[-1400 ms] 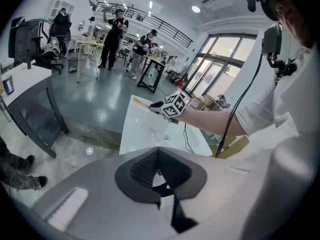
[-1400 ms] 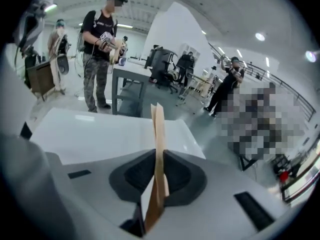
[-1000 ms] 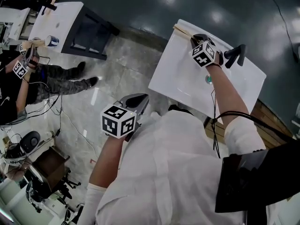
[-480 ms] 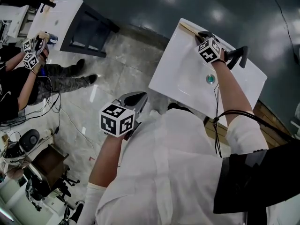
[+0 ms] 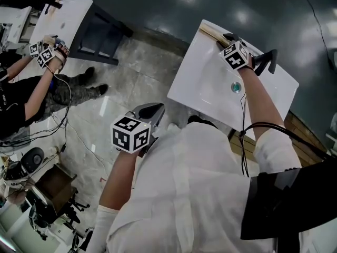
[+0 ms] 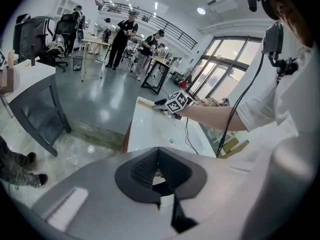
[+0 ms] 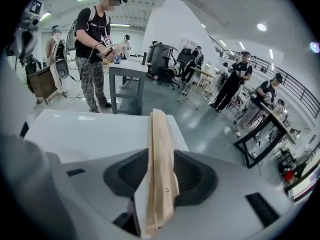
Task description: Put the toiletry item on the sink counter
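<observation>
The toiletry item (image 7: 159, 164) is a long flat pack in tan paper. It stands on edge between the jaws of my right gripper (image 7: 160, 184), which are opening and no longer look pressed on it. In the head view the item (image 5: 209, 32) lies along the far left corner of the white sink counter (image 5: 197, 83), with the right gripper (image 5: 225, 41) over its near end. My left gripper (image 5: 154, 109) hangs over the floor, left of the counter, shut and empty. The left gripper view shows the counter (image 6: 147, 129) and the right gripper (image 6: 162, 104) far ahead.
A black faucet (image 5: 266, 62) stands at the counter's far edge, right of the right gripper, and a drain (image 5: 235, 88) sits in the basin. A black cable (image 5: 243, 141) runs along my right arm. Another person (image 5: 31, 88) works at a second white counter (image 5: 66, 20) far left.
My right gripper has moved a little farther toward the counter's far corner with the tan pack. The left gripper has held still. The other person's hands have risen toward their counter.
</observation>
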`<move>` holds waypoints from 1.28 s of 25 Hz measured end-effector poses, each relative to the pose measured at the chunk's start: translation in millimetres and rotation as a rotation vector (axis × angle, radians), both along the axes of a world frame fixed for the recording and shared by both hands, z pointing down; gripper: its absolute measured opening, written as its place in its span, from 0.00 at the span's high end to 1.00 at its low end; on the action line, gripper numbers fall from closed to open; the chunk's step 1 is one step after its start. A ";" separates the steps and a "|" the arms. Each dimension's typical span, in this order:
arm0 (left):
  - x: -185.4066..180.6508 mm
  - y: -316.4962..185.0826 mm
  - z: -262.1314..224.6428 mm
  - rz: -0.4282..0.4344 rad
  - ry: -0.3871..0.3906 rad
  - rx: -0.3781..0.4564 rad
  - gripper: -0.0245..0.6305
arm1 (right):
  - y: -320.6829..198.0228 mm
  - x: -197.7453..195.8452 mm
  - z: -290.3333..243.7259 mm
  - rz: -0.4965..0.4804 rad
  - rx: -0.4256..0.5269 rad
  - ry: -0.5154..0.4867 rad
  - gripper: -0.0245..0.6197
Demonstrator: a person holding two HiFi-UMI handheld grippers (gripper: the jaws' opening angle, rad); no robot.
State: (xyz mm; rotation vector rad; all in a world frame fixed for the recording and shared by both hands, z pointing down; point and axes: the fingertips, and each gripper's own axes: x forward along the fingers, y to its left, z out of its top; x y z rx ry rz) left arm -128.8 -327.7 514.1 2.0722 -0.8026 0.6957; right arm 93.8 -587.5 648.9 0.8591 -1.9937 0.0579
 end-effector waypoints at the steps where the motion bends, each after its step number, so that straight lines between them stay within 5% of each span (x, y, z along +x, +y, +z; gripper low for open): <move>1: -0.5 0.8 -0.9 0.004 0.001 0.003 0.95 | 1.0 -0.8 -3.7 0.002 0.006 -0.003 0.76; 13: -3.1 29.4 -13.0 0.092 0.030 0.049 0.95 | 41.1 -47.6 -84.3 0.055 0.069 -0.196 0.76; 20: -8.0 60.9 -21.3 0.157 0.062 0.087 0.95 | 123.5 -73.3 -119.0 0.112 0.063 -0.289 0.90; 32: -9.6 124.4 -30.8 0.279 0.128 0.126 0.95 | 289.9 -94.0 -121.3 0.257 -0.040 -0.389 0.95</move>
